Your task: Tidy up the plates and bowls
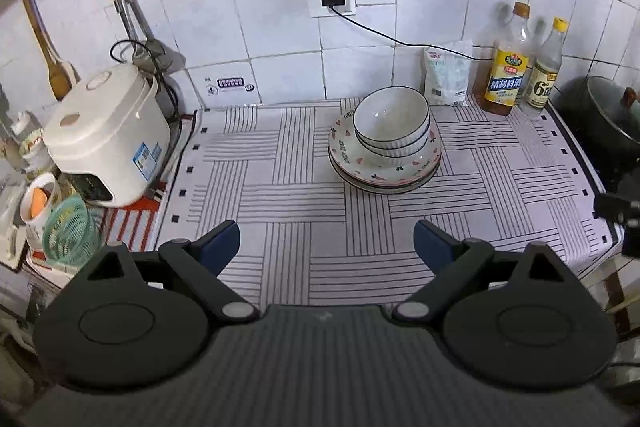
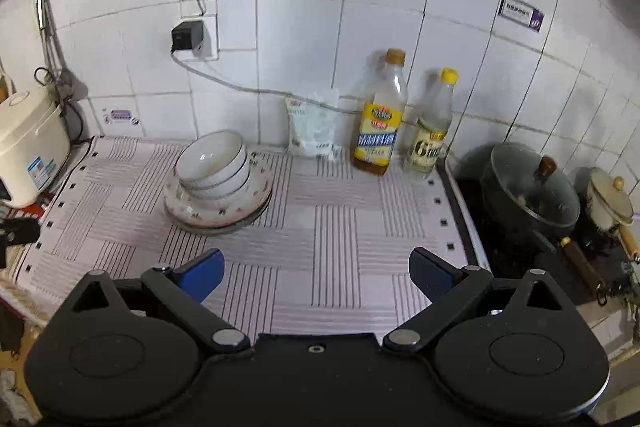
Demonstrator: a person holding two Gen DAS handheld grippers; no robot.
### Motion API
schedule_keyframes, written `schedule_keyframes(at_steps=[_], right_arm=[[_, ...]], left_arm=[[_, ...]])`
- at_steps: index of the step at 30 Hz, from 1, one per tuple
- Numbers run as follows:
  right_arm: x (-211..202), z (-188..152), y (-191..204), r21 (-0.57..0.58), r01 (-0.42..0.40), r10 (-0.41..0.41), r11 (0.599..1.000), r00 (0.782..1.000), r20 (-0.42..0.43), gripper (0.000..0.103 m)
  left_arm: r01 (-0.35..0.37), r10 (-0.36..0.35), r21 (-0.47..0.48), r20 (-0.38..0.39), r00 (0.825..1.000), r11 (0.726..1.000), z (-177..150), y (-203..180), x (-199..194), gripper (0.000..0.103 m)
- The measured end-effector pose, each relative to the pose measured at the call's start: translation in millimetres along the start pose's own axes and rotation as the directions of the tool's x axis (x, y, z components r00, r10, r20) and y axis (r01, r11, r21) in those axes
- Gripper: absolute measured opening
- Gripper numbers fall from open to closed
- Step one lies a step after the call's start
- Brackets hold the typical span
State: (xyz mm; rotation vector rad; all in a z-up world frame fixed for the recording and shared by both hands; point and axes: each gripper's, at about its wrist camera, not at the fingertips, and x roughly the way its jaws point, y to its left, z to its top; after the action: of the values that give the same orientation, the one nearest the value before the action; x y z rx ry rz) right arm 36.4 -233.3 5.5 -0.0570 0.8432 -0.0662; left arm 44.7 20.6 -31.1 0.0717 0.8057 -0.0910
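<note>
White bowls (image 1: 391, 123) sit nested one inside another, mouths facing up, on top of a small stack of plates (image 1: 384, 167) that lie flat on the striped cloth (image 1: 280, 195). The stack is round, so it has no long side, and it stands toward the back of the cloth, near the tiled wall. Your left gripper (image 1: 326, 247) is wide open with nothing in it, above the bare cloth in front of the stack. Your right gripper (image 2: 316, 273) is wide open and empty too, with the stack ahead on its left. Behind the stack is a white bag (image 1: 446, 75), then two bottles (image 1: 506, 63) to the right. A rice cooker (image 1: 106, 135) stands off to the left, and a dark pot (image 2: 528, 187) stands off to the right. Nothing lies between your grippers and the stack.
</note>
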Motion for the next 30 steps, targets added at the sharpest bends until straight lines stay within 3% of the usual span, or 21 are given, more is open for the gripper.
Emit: schedule_keyframes(at_steps=[7, 23, 30], right_arm=[[-9, -8, 5, -0.01, 0.017, -0.017, 1.0, 1.0, 0.025, 0.101], [-3, -26, 14, -0.01, 0.076, -0.075, 0.997, 0.993, 0.09, 0.101], [2, -29, 14, 0.003, 0.067, -0.067, 0.998, 0.995, 0.075, 0.101]], left_arm=[[-0.023, 0.023, -0.023, -0.016, 1.0, 0.999, -6, -1, 3, 0.095], [-0.005, 0.006, -0.023, 0.037, 0.999, 1.0, -20, -4, 14, 0.095], [-0.013, 0.014, -0.03, 0.033, 0.999, 0.999, -22, -3, 19, 0.095]])
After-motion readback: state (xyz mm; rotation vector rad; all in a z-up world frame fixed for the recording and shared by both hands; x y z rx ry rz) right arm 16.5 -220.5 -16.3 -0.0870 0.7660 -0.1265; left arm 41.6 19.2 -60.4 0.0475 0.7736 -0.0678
